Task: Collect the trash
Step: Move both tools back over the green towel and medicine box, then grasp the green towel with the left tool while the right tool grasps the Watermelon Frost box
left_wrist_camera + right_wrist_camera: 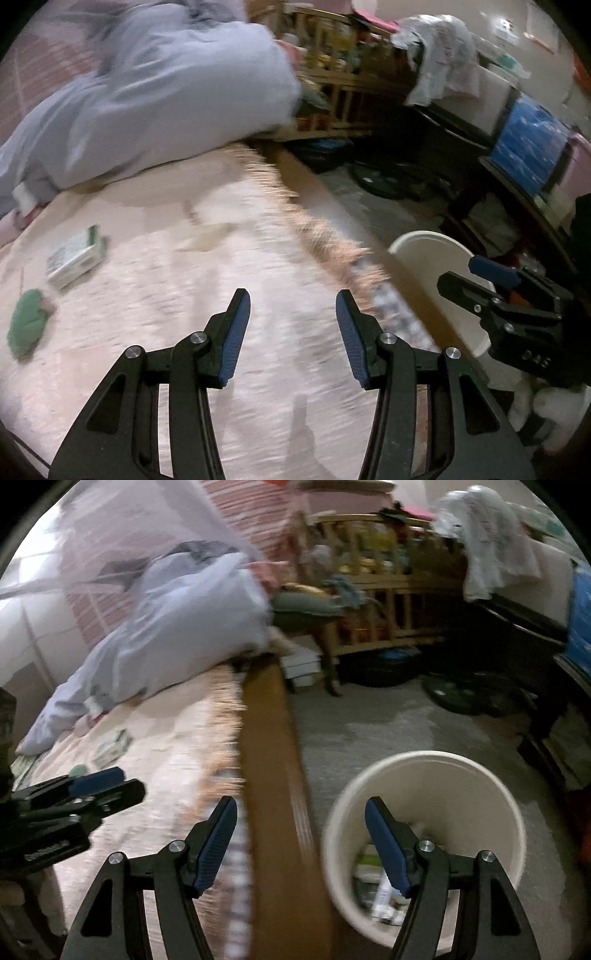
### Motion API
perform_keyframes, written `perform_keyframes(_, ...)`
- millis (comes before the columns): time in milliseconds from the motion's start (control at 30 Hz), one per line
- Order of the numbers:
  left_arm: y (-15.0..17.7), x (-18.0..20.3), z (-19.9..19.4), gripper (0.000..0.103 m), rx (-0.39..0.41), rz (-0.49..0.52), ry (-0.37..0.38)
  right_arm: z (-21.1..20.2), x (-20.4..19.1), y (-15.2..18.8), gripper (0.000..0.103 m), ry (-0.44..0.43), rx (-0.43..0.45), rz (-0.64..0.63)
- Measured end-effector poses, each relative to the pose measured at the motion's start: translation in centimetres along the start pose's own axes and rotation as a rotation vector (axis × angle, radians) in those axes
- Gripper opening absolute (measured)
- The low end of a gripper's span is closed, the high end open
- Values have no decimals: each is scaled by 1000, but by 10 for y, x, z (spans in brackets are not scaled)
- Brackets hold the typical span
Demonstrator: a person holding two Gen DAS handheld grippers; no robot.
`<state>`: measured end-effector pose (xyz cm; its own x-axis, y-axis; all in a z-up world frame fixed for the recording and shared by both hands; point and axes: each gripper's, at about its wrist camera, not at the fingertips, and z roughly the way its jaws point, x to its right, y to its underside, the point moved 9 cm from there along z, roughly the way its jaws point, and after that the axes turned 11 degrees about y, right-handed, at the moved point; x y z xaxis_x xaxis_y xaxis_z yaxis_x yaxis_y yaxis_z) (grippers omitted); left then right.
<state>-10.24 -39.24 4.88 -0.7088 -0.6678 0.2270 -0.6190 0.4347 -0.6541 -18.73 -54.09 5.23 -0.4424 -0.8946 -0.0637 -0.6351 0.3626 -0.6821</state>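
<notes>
- The left gripper stands with its jaws apart and nothing between them, above the pink bedspread.
- The right gripper is also apart and empty; it hangs over the wooden bed edge, just beside the cream bin.
- The remaining trash lies on the bedspread, well apart from the bin: a small green-and-white carton and, near it, a green crumpled piece.
- The carton looks light and thin-walled, so it would crush easily; a hold across its narrow sides seems best.
- The green piece is blurred, perhaps soft paper or cloth; a pinch at its raised middle should do.
</notes>
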Motion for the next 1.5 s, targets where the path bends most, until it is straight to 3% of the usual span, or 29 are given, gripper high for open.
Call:
perform_keyframes(500,42,-187,-71,47,7,-233,-199,27,-171,9,72,-186,-105,-215)
perform_keyframes(800,55,-320,-110,47,46,-384,-341,60,-238,17,72,-244,-174,-293)
perform_keyframes(967,56,-373,-105,47,18,-427,-377,78,-271,11,72,-257,-188,-337)
perform_keyframes(1133,54,-374,-88,47,19,-390,-192,96,-297,7,72,-273,-205,-376)
perform_keyframes(1200,53,-371,-83,57,15,-364,-156,104,-305,2,72,-275,-209,-386)
perform_keyframes(1333,51,-361,-66,64,-8,-310,-70,123,-324,-20,72,-277,-205,-368)
perform_keyframes(1400,53,-352,-57,79,-38,-297,4,133,-336,-30,72,-285,-205,-368)
perform_keyframes(1500,64,-329,-41,79,-136,-251,92,151,-352,-45,72,-275,-204,-372)
